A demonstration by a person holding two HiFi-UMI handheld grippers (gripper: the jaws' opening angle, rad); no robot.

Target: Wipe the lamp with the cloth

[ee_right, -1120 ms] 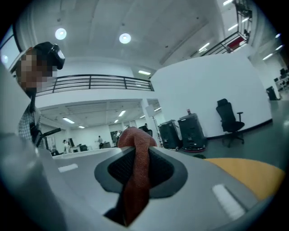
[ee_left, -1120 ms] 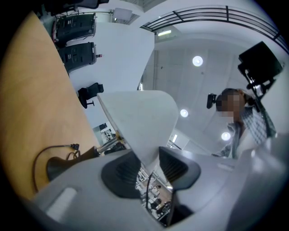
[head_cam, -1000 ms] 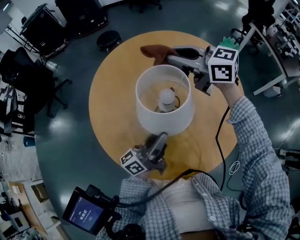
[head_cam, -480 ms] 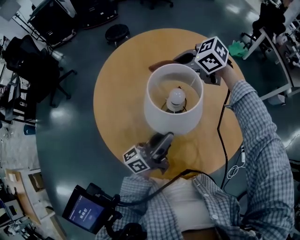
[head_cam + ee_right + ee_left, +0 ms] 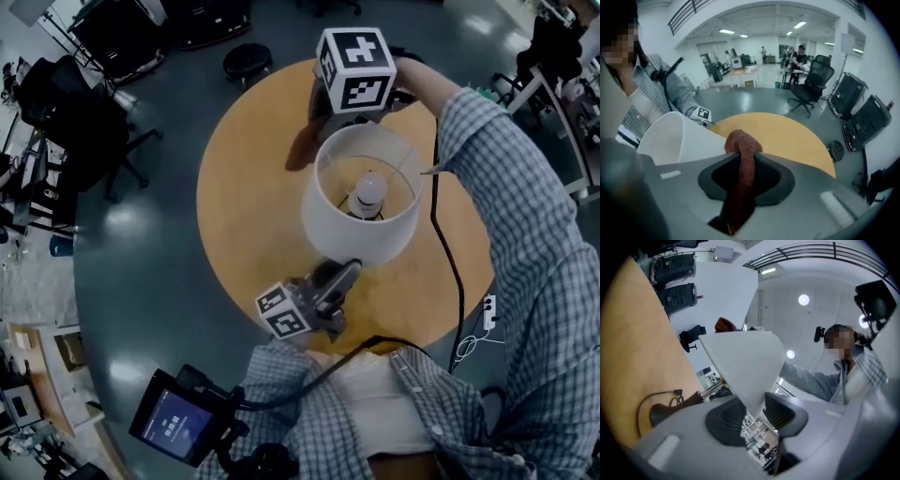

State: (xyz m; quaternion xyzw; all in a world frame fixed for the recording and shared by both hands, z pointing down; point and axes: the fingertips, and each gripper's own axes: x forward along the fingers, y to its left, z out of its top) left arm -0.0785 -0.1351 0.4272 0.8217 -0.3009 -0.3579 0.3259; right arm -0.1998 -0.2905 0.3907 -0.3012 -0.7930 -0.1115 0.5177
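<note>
I find the left tongs (image 5: pixel 753 405) clamped on the near rim of the lamp (image 5: pixel 361 230), which stands mid-bench (image 5: pixel 248 197). The right tongs (image 5: pixel 743 157) grip the cloth (image 5: pixel 739 187) at the shade's far side; contact there appears likely but unconfirmed.

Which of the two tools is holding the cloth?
The right tool, beyond the lampshade in the head view: its jaws pinch the reddish-brown cloth. The left tool clamps the shade's near rim instead.
</note>
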